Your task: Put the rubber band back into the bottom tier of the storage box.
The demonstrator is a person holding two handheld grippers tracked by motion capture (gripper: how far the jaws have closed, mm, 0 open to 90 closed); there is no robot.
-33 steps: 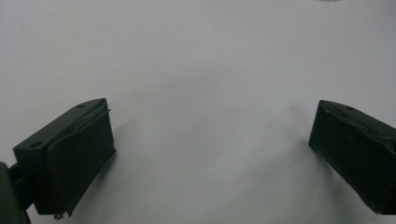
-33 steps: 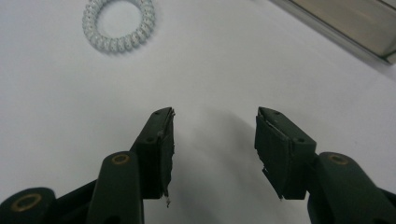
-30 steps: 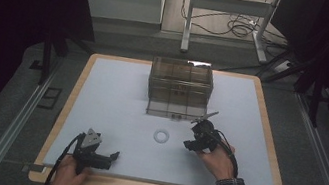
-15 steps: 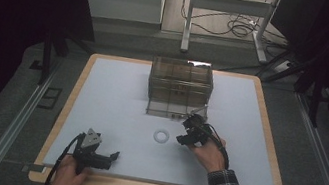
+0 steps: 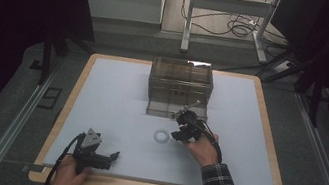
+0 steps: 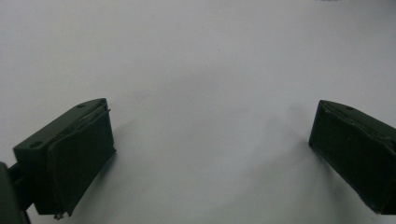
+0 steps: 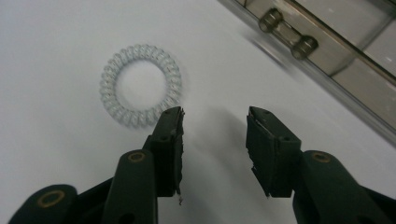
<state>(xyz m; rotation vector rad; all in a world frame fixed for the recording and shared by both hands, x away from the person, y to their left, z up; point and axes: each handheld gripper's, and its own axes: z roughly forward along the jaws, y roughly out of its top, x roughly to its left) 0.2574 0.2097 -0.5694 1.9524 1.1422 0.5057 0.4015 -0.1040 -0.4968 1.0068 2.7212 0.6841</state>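
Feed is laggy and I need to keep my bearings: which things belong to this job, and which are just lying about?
In the job:
- clear coiled plastic hair ring, beside the right gripper, jaws open and just closing
- smoky transparent plastic organiser box

Lying about:
- left gripper, open over bare white table mat
- floor cables

Bare mat point(image 5: 115, 99) lies open; the clear box point(image 5: 179, 86) blocks the far middle.

hair tie point(image 7: 140, 85): clear coiled plastic, glossy | table point(image 5: 115, 99): matt, smooth
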